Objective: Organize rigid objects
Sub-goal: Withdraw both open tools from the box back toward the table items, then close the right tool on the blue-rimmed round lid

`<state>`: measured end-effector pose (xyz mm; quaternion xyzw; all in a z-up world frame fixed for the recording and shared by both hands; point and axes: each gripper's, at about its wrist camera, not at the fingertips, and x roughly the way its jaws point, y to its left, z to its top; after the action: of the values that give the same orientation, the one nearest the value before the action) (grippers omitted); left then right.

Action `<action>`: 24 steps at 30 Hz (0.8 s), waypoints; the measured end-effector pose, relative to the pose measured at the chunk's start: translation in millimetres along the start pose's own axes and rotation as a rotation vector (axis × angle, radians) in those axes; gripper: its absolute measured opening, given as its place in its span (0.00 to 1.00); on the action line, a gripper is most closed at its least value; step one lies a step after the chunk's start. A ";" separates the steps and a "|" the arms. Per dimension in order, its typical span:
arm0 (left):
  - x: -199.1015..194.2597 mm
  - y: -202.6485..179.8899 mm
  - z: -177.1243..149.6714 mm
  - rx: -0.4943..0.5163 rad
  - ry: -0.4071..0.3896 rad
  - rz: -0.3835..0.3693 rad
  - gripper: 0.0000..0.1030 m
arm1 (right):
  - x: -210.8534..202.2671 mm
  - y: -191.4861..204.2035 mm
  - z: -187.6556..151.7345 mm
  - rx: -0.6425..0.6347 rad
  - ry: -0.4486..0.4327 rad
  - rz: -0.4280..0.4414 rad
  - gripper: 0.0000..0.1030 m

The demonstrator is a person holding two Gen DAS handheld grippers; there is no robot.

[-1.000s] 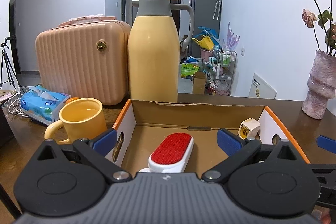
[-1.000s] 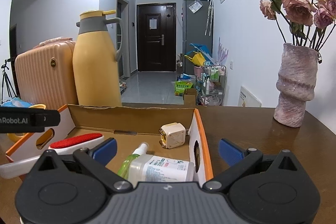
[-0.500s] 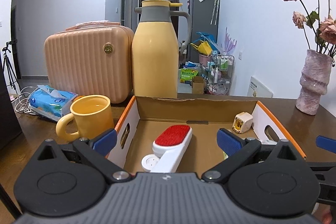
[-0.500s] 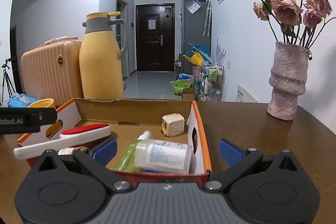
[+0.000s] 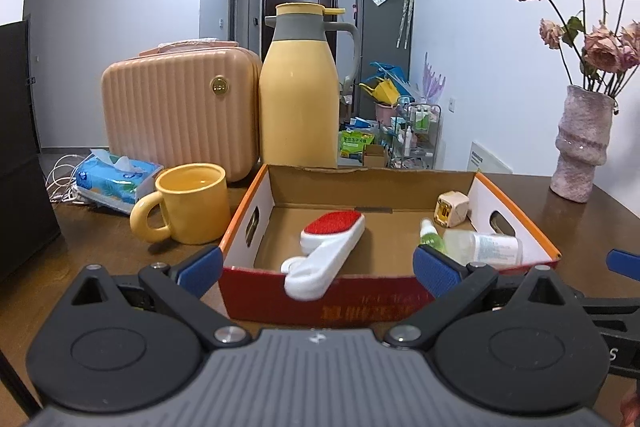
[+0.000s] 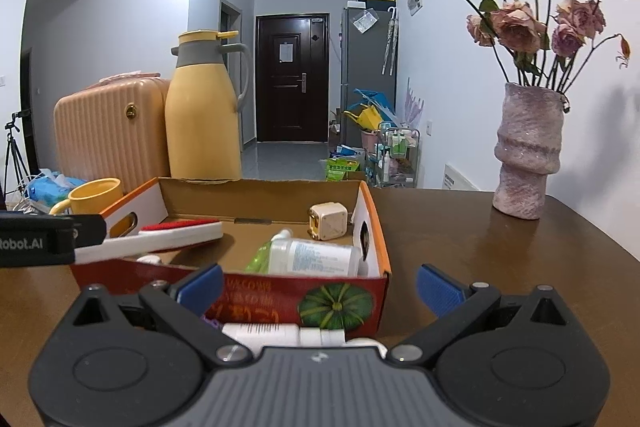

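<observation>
On the table (image 6: pixel 460 227) a cardboard box (image 5: pixel 360 301) is seen, holding a lint brush (image 5: pixel 326 253), a clear bottle (image 5: pixel 486 247) and a small cube (image 5: pixel 452 209). Both the left claw (image 5: pixel 316 269) and right claw (image 6: pixel 318 285) are held wide open, empty; what looks like another bottle (image 6: pixel 280 334) lies below the latter.

- In the right wrist view, white letters reading "obot.AI" stand on the black body of the left tool (image 6: pixel 38 242), cut off by the left edge of the picture.
- The red front wall of the cardboard box (image 6: pixel 256 301) carries yellow characters beside a printed green pumpkin; they are too blurred to read.
- The same box front in the left wrist view (image 5: pixel 360 311) shows orange characters, also unreadable.
- The clear bottle (image 6: pixel 316 259) lying inside the box has a white label with small print, too fine to make out.
</observation>
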<state>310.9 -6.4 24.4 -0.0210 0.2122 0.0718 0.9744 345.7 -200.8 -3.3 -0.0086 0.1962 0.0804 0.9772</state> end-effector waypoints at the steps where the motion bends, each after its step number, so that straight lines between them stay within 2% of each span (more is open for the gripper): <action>1: -2.5 0.7 -2.9 0.004 0.002 -0.003 1.00 | -3.6 -0.1 -2.9 0.002 -0.001 -0.002 1.00; 16: -31.8 18.9 -46.7 0.037 0.066 -0.044 1.00 | -37.9 1.7 -39.0 -0.039 0.040 -0.009 1.00; 24: -30.2 31.1 -63.7 0.046 0.111 -0.040 1.00 | -46.1 -2.0 -56.0 -0.068 0.089 -0.015 1.00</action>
<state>252.9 15.8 -21.2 -0.0067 0.2671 0.0461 0.9625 282.7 -212.6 -37.2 -0.0468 0.2364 0.0792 0.9673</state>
